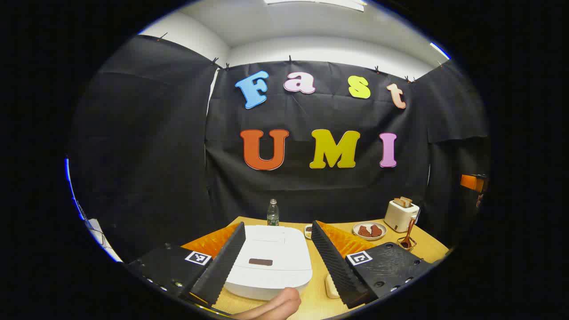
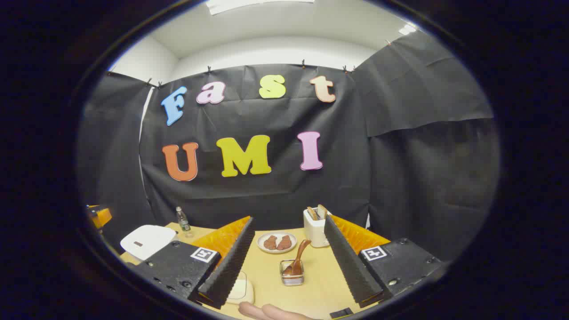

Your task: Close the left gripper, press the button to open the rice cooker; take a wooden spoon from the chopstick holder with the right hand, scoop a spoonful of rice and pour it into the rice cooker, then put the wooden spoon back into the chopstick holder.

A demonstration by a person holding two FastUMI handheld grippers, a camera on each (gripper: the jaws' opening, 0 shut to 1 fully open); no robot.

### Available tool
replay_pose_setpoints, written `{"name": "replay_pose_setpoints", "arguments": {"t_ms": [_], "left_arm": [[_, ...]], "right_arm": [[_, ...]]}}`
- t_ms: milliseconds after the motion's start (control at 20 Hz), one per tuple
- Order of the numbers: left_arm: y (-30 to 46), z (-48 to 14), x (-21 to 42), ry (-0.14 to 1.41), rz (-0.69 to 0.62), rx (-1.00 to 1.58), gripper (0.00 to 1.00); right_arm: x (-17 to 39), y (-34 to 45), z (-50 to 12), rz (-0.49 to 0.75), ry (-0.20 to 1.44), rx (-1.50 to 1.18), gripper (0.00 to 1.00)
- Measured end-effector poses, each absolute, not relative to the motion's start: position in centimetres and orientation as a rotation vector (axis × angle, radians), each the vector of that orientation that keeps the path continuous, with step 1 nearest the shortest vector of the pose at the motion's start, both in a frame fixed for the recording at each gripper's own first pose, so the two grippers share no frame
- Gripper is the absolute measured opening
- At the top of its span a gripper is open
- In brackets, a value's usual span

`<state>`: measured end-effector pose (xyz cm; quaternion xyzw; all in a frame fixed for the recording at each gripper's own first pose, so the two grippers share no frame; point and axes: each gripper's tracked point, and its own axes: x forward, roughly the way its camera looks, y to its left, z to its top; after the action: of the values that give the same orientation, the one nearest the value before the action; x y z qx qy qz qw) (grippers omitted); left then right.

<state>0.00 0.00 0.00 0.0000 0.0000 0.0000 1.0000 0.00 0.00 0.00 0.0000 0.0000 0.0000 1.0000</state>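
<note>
Left gripper (image 1: 278, 258) hangs above the yellow wooden table (image 1: 318, 298) with its jaws spread wide, the closed white rice cooker (image 1: 271, 262) lying directly ahead between its fingers, a small green-labelled plastic bottle (image 1: 273, 212) beyond it. Right gripper (image 2: 286, 262) is likewise released and grasps nothing; straight ahead between its fingers a brown wooden spoon (image 2: 298, 260) leans in the small metal chopstick holder (image 2: 292, 273), with a white plate of brown food (image 2: 277, 242) and a white toaster (image 2: 316, 226) farther off, and the rice cooker far to its left
</note>
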Motion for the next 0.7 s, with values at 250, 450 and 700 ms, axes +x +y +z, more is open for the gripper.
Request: {"name": "replay_pose_setpoints", "arguments": {"t_ms": [250, 450, 700], "left_arm": [[-0.4, 0.0, -0.5, -0.005, -0.022, 0.02, 0.94], [0.2, 0.3, -0.7, -0.007, -0.031, 0.004, 0.94], [-0.3, 0.0, -0.5, -0.013, -0.08, -0.023, 0.94]], "right_arm": [[-0.6, -0.3, 0.9, -0.002, -0.041, -0.013, 1.0], [-0.5, -0.2, 0.6, 0.013, -0.043, -0.014, 1.0], [0.2, -0.9, 0.5, -0.006, -0.052, -0.017, 1.0]]}}
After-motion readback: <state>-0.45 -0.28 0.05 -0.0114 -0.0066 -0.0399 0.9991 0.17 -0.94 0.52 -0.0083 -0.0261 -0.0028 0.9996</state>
